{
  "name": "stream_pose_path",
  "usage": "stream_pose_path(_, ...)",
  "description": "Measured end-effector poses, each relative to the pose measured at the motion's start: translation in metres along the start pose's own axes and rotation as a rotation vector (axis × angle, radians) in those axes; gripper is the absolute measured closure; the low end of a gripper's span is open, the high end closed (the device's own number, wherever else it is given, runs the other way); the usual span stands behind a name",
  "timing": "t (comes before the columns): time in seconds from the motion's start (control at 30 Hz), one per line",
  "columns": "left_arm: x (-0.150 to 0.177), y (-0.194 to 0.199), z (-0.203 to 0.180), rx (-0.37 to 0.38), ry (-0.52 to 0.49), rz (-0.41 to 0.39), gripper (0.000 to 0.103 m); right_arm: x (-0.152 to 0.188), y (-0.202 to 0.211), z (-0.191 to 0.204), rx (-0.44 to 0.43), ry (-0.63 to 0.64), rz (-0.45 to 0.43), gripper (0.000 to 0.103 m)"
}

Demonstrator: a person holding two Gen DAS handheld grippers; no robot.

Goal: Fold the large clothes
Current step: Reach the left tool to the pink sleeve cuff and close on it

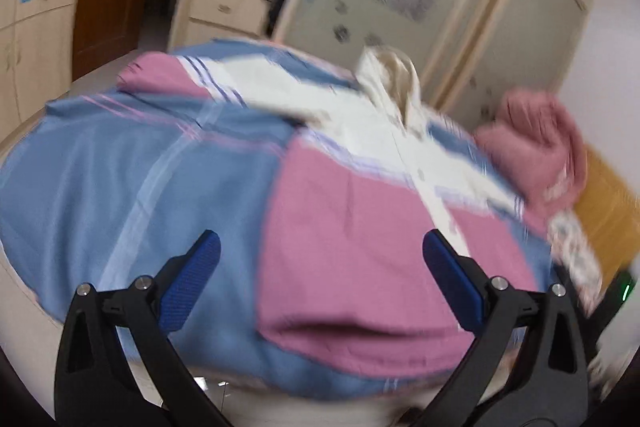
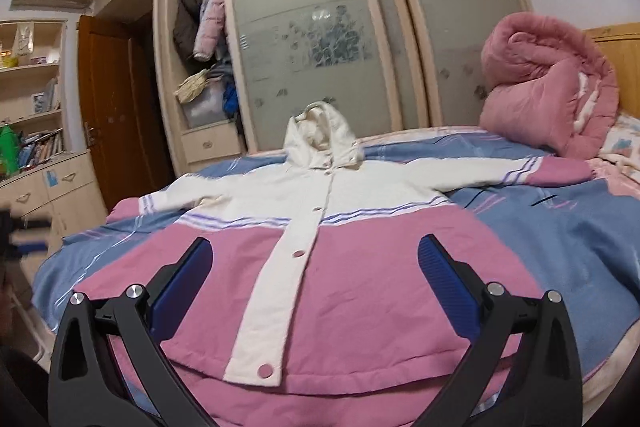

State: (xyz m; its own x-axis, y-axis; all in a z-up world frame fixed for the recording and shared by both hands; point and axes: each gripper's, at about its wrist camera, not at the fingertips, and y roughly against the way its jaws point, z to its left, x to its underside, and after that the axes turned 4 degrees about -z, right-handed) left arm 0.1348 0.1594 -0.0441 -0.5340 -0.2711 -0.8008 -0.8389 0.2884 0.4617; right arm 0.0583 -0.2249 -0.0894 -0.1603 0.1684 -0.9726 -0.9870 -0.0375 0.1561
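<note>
Lying flat, front-up on the bed [image 2: 580, 235], the pink-and-white hooded jacket [image 2: 320, 267] runs lengthwise straight away from the right gripper [image 2: 314, 283], hem nearest, while the left gripper [image 1: 320, 279] hovers toward its left side, both jaws spread wide, holding nothing.

On the bed [image 2: 580, 227]: one hooded jacket [image 2: 320, 267]; one rolled pink quilt [image 2: 548, 83]; two grippers above, left [image 1: 320, 251], right [image 2: 316, 259].

The hooded coat [image 2: 320, 227] is white above and pink below with purple stripes, on a blue bedsheet [image 2: 560, 227] beside a pink quilt [image 2: 548, 87].
</note>
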Motion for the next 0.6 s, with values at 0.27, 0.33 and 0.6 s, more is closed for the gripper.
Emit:
stream_pose_path(0.27, -0.116, -0.041, 0.121, 0.083, 0.273, -0.073, 0.002, 0.001, -0.008, -0.005, -0.027, -0.039, 0.057, 0.001)
stream_pose_path(0.33, -0.135, -0.06, 0.151, 0.087, 0.347, -0.081, 0.002, 0.0, -0.011, -0.01, -0.039, -0.093, 0.079, 0.001)
stream_pose_path(0.6, -0.17, -0.163, 0.258, 0.085, 0.645, -0.018, 0.002, 0.004, -0.023, -0.001, -0.056, -0.053, 0.102, 0.001)
